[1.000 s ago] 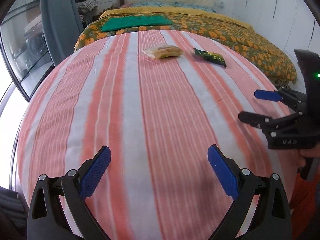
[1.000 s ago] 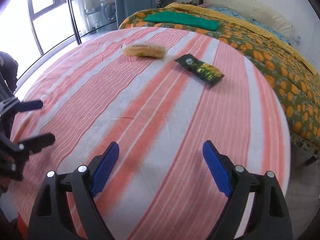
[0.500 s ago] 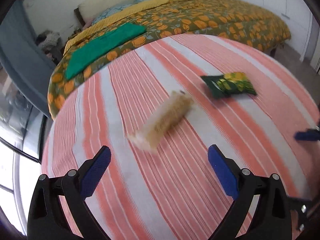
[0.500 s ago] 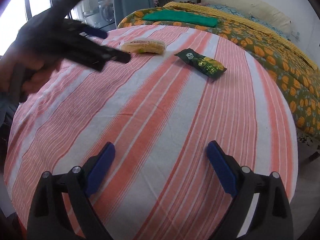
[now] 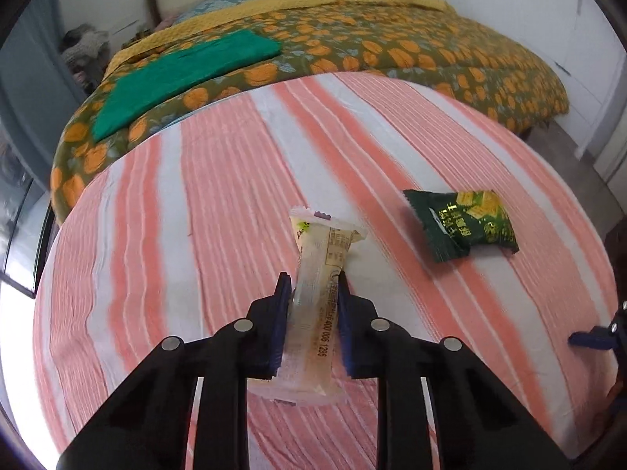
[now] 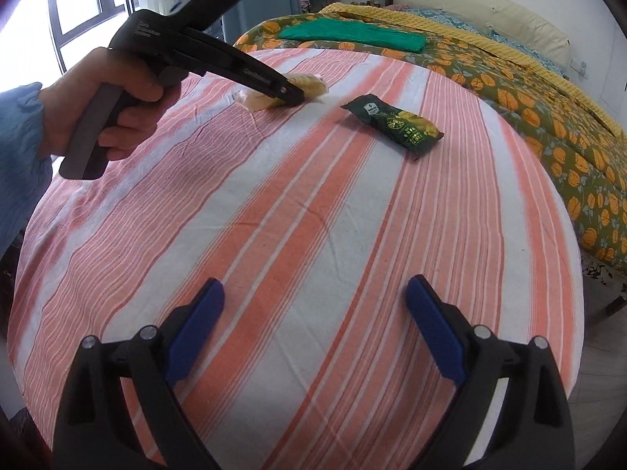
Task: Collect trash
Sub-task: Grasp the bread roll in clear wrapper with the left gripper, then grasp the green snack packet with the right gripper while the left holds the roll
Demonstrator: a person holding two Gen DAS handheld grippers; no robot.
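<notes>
My left gripper (image 5: 312,286) is shut on a pale yellow snack wrapper (image 5: 319,274) that lies on the striped cloth; the blue pads squeeze its middle. The same wrapper (image 6: 309,82) shows in the right wrist view, partly hidden by the left gripper (image 6: 296,96). A dark green snack wrapper (image 5: 462,223) lies flat to its right, also seen in the right wrist view (image 6: 394,125). My right gripper (image 6: 313,321) is open and empty, low over the near part of the cloth, well short of both wrappers.
The pink-and-white striped cloth (image 6: 274,203) covers a rounded surface. Behind it is a bed with an orange-patterned cover (image 5: 392,51) and a folded green cloth (image 5: 184,74). Windows (image 6: 78,4) stand at the left. The cloth's edge drops off at the right.
My left gripper has moved forward across the cloth to the yellow wrapper and shut on it. The right gripper has stayed open, shifting only slightly.
</notes>
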